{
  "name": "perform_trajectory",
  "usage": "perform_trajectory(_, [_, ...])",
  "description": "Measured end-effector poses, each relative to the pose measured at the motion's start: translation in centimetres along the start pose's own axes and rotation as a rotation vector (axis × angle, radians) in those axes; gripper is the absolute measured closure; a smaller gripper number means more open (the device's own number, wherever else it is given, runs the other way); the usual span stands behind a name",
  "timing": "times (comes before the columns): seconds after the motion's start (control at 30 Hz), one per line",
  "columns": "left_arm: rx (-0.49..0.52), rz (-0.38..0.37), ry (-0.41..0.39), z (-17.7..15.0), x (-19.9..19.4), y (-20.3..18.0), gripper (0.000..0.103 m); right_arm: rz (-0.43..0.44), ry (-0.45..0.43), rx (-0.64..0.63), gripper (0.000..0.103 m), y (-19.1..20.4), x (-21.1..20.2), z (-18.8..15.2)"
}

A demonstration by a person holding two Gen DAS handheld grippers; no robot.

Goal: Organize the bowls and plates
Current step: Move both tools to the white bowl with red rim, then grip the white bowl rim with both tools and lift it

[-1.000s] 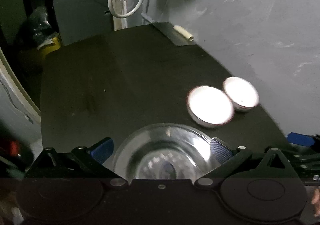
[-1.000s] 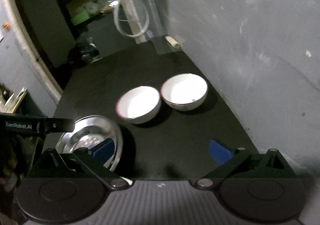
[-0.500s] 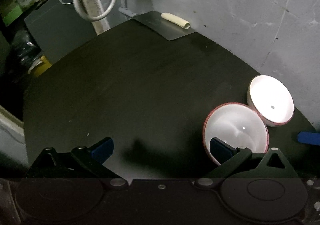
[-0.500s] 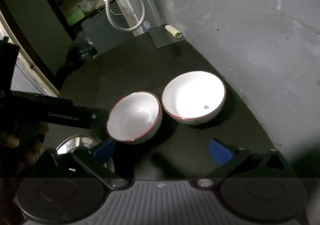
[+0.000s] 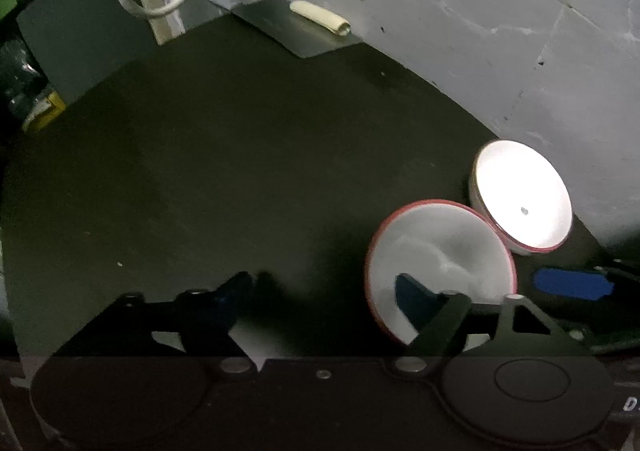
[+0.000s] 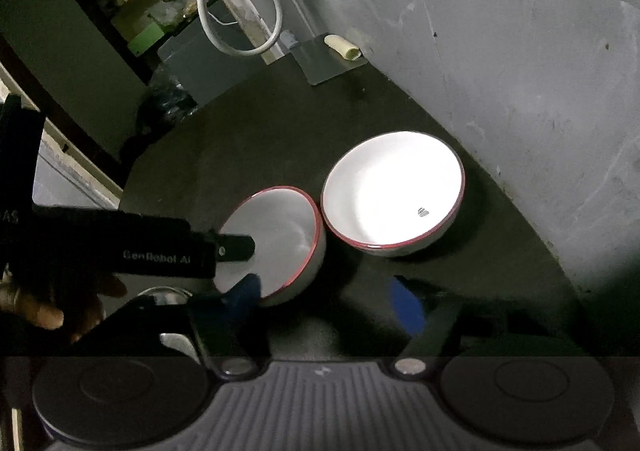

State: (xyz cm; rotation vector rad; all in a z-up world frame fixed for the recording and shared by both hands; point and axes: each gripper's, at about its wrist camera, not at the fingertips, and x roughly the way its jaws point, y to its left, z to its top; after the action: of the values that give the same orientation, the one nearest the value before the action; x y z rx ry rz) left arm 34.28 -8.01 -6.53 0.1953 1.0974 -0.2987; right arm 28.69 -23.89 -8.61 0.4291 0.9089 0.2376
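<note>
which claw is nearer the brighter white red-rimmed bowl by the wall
Right. The right claw sits just in front of that bowl; the left claw straddles the neighbouring bowl's rim.

left gripper (image 5: 324, 287): angled steeply down, jaws just been closing, part-open, right finger (image 5: 416, 293) dipped inside a bowl's rim | right gripper (image 6: 326, 297): tilted down, jaws just been closing, nothing gripped between them | hand (image 6: 44, 311): curled around the left gripper's body
</note>
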Motion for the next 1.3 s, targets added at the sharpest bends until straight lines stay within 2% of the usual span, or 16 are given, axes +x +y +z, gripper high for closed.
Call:
perform_trajectory(0.07, [-0.014, -0.022, 0.007, 0.0, 0.2, 0.0, 0.048, 0.003, -0.006, 0.006, 0.039, 0.0, 0.1, 0.1])
perform_trajectory(0.13, [-0.044, -0.063, -0.002, 0.0, 0.1, 0.0, 0.062, 0.017, 0.0, 0.015, 0.045, -0.1, 0.3, 0.1])
perform_trajectory(0.33, [-0.079, -0.122, 0.001, 0.0, 0.2, -0.4, 0.085, 0.064, 0.029, 0.028, 0.059, -0.3, 0.9, 0.5])
perform_trajectory(0.43, [-0.089, -0.131, 0.006, -0.1, 0.2, -0.6, 0.088, 0.12, 0.081, 0.028, 0.059, -0.6, 1.7, 0.9])
perform_trajectory(0.47, [-0.091, -0.131, 0.011, -0.1, 0.0, -0.6, 0.09, 0.126, 0.094, 0.021, 0.063, -0.6, 1.9, 1.0])
perform_trajectory(0.67, [-0.083, -0.123, 0.007, -0.9, -1.0, -0.8, 0.093, 0.103, 0.097, -0.028, 0.076, -0.1, 1.6, 0.8])
perform_trajectory(0.93, [-0.103, -0.143, -0.055, -1.5, -4.1, -0.5, 0.093, 0.106, 0.027, -0.062, 0.079, 1.1, -1.5, 0.3])
perform_trajectory(1.3, [-0.103, -0.222, -0.141, -3.1, -9.0, -1.4, 0.093, 0.092, -0.062, -0.087, 0.079, 2.7, -7.6, -1.0])
